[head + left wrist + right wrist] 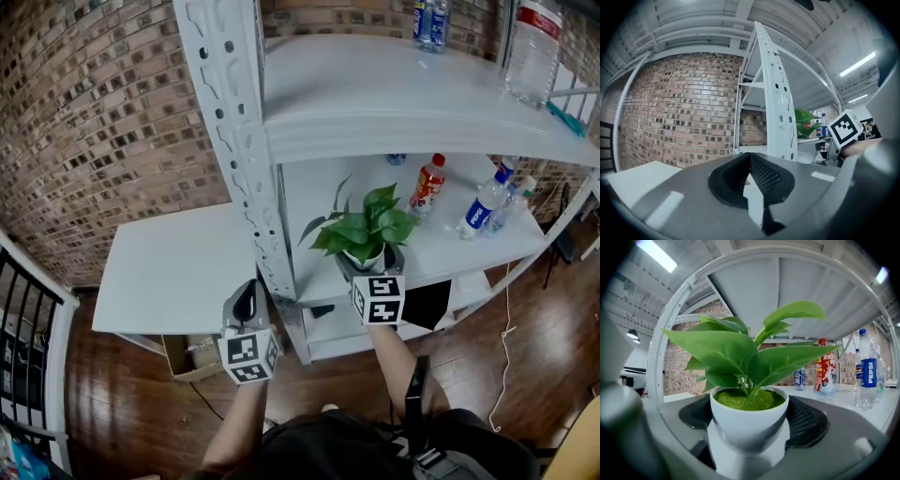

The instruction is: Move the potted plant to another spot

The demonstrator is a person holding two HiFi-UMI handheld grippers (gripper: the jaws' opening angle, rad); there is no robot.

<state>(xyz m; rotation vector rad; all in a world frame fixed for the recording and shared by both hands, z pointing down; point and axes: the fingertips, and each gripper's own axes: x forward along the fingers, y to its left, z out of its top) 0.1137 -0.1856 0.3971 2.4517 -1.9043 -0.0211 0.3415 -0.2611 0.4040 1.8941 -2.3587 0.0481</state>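
The potted plant [364,230], broad green leaves in a small white pot [749,420], stands near the front edge of the middle shelf [469,258] of a white metal rack. My right gripper [367,264] reaches in level, a jaw on each side of the pot, and the black pads [806,423] touch its sides in the right gripper view. My left gripper [246,295] hangs left of the rack's front post [246,159], its tips together [750,161], holding nothing.
Further back on the same shelf stand a red bottle [428,183] and blue-labelled bottles [483,211]. A large water bottle [534,47] is on the top shelf. A white table [178,272] adjoins the rack on the left, against a brick wall, with a cardboard box [187,354] beneath it.
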